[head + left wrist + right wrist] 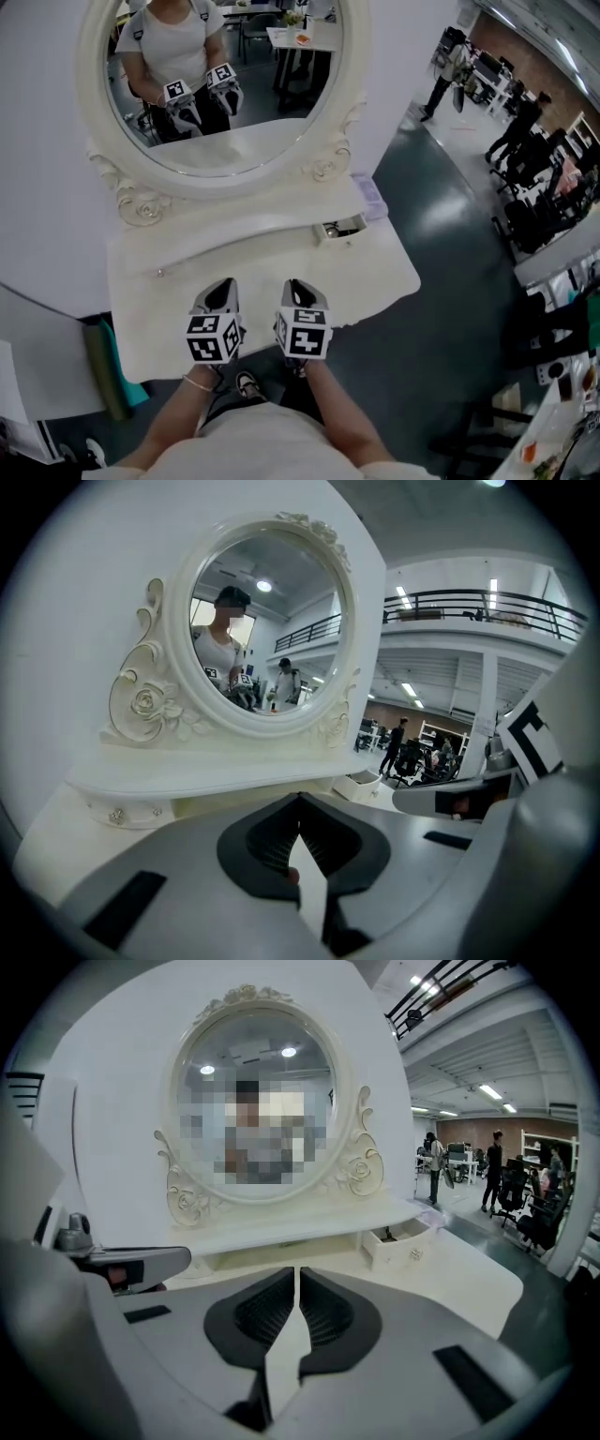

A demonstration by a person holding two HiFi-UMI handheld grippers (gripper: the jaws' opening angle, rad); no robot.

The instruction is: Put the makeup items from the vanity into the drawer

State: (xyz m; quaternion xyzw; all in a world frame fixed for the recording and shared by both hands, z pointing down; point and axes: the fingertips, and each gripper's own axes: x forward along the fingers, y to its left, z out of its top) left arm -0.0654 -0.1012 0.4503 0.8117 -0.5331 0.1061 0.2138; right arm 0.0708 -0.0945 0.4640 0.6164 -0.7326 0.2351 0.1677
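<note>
- The left gripper [218,292] is held shut and empty over the front of the vanity top [150,309].
- The right gripper [302,292], just beside it, is shut and empty too.
- Something small and dark is seen inside the open little drawer [335,238]; a gentle, straight push is probably needed.

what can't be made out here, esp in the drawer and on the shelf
- Open drawer: dark contents too small in the head view; its front wall mostly hides them in the right gripper view.
- Lilac item at the right end of the shelf: too small to identify, head view.
</note>
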